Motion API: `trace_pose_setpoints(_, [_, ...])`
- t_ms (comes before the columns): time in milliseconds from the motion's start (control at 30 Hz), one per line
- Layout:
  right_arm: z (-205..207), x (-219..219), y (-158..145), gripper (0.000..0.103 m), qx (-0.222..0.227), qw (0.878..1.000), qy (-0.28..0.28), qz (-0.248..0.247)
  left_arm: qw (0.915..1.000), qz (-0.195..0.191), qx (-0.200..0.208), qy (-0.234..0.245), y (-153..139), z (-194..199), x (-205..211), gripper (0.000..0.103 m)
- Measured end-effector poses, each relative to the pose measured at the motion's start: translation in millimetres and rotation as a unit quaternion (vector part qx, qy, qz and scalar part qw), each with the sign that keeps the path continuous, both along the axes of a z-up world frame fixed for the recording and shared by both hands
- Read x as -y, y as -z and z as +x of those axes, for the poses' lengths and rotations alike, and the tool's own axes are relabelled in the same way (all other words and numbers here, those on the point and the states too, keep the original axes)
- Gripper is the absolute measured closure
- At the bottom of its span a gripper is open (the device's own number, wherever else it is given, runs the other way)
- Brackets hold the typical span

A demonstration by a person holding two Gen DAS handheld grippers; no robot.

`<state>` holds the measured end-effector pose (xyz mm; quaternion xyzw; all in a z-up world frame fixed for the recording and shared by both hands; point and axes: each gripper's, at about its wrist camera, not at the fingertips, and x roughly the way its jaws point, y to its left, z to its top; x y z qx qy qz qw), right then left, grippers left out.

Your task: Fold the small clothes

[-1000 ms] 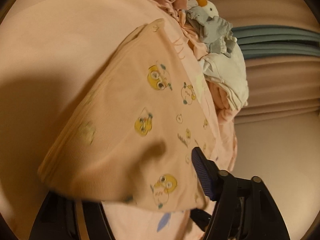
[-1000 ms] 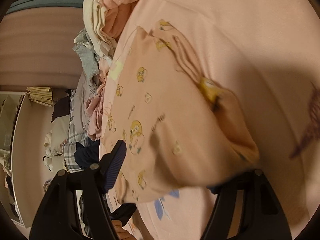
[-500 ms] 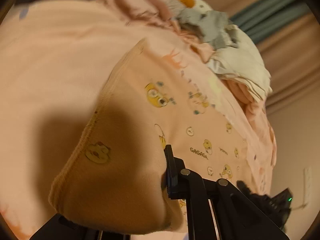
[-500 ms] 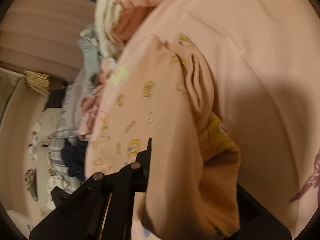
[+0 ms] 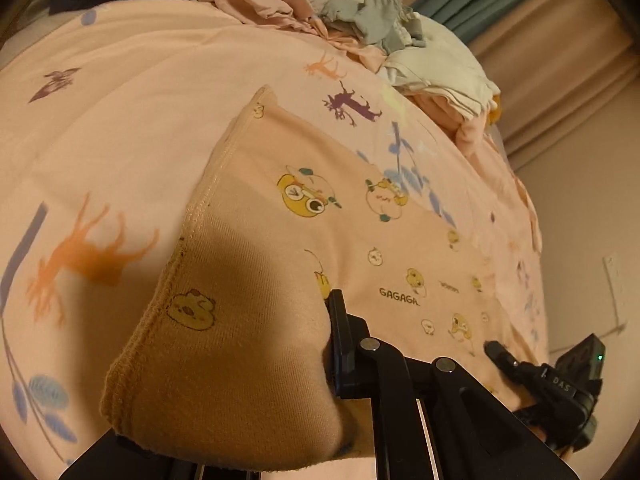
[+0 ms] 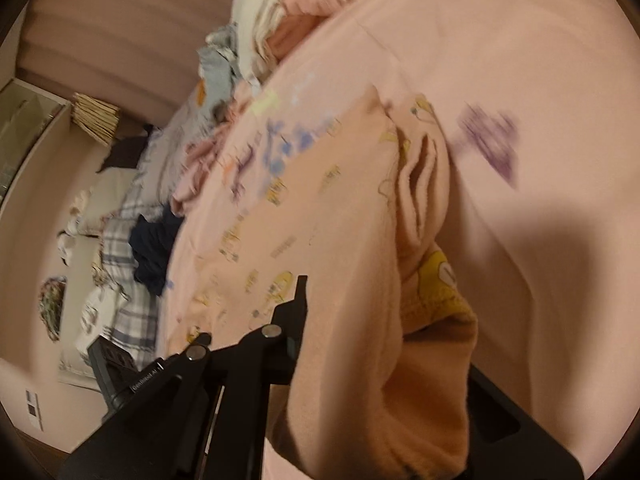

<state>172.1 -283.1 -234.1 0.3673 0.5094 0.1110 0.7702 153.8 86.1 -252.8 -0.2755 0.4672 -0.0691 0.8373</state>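
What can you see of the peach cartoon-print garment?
The peach garment looks like soft knit cotton, printed with small yellow cartoon characters and the word GAGAGA, with a stitched hem along one edge. It is partly lifted off the pink printed bedsheet, bunched and sagging. The left tool and the right tool are each shut on an end.

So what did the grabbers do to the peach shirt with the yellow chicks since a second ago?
Both closed on it. The left gripper and right gripper, open before, now pinch the peach garment at its near edge and have lifted it back, uncovering more of the animal-print sheet. The clothes pile stayed put.
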Motion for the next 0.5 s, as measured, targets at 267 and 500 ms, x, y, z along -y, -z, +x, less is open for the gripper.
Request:
trace_pose_setpoints(267, [-22, 15, 18, 0.095, 0.008, 0.999, 0.017, -0.045, 0.9993, 0.027, 0.025, -0.003, 15, -20, -5, 0.093])
trace_pose_setpoints(500, [-39, 31, 17, 0.097, -0.002, 0.997, 0.039, -0.063, 0.9996, -0.013, 0.011, -0.023, 20, -20, -16, 0.093])
